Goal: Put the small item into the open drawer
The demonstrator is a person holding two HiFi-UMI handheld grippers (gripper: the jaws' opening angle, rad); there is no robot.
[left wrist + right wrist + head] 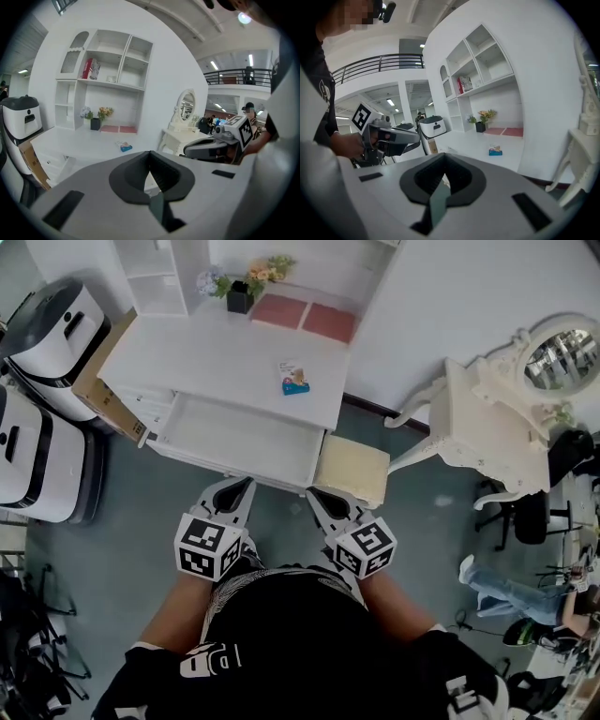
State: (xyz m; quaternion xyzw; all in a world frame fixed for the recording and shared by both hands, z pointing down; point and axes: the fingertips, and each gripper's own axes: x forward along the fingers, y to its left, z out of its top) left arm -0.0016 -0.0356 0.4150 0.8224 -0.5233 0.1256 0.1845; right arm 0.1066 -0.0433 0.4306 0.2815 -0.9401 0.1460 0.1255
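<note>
Approach stage, as we judge it: the left gripper [242,489] and right gripper [319,498] both have their jaws pressed together on nothing, so we should part one pair before reaching. The open drawer [239,439] lies just ahead of the left gripper. The small item [294,380] rests beyond it on the desk [202,352], ahead of and between both tongs. A beige stool [354,468] just ahead of the right gripper may crowd its path.

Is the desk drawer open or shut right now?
Open. The drawer is pulled out from under the white desk, its inside showing; the small item lies on the desktop.
</note>
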